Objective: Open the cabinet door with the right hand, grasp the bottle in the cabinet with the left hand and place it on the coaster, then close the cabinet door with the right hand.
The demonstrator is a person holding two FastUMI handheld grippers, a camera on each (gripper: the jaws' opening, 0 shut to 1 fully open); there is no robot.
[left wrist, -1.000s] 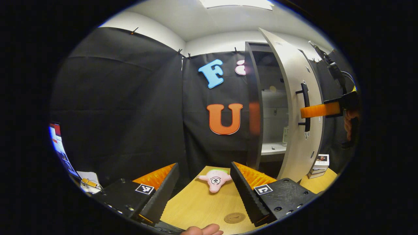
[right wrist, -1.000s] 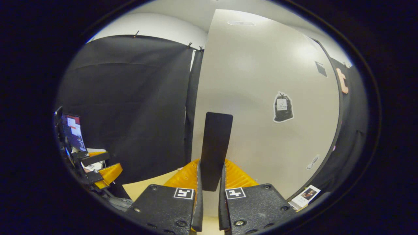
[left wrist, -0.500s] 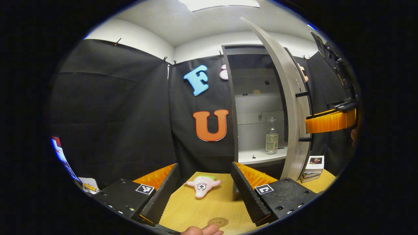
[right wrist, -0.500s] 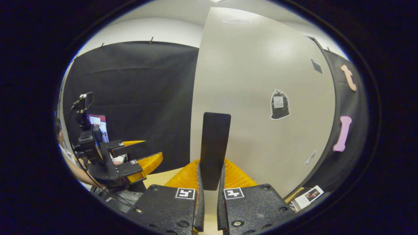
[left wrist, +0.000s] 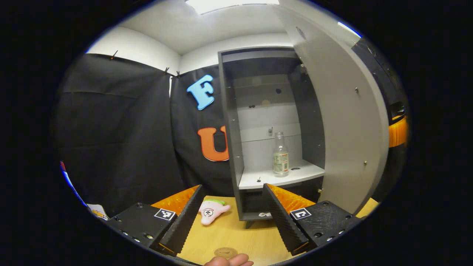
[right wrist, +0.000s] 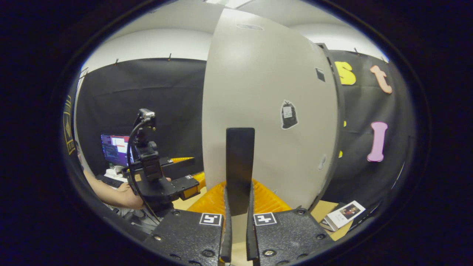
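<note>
The grey cabinet (left wrist: 229, 122) stands open, its pale door (left wrist: 343, 111) swung wide to the right. A clear glass bottle (left wrist: 281, 155) with a label stands upright on the white shelf (left wrist: 258, 179) inside. My left gripper (left wrist: 231, 216) is open, low over the wooden table (left wrist: 240, 236), well short of the bottle. A round brown coaster (left wrist: 225, 252) lies on the table near the front edge. In the right gripper view my right gripper (right wrist: 237, 218) is shut on the door's dark vertical handle (right wrist: 239, 166), with the door's outer face (right wrist: 266, 111) straight ahead.
A pink plush toy (left wrist: 210, 210) lies on the table left of the cabinet's base. A small box with a picture (right wrist: 345, 214) sits by the door's foot. A person's arm (right wrist: 114, 194) holds the other gripper, with a monitor (right wrist: 114, 147) behind it. A fingertip (left wrist: 229, 261) shows at the bottom edge.
The door has swung from part open to wide open with my right gripper on its handle. The bottle and shelf have come into full sight. The left gripper's view turned toward the cabinet.
</note>
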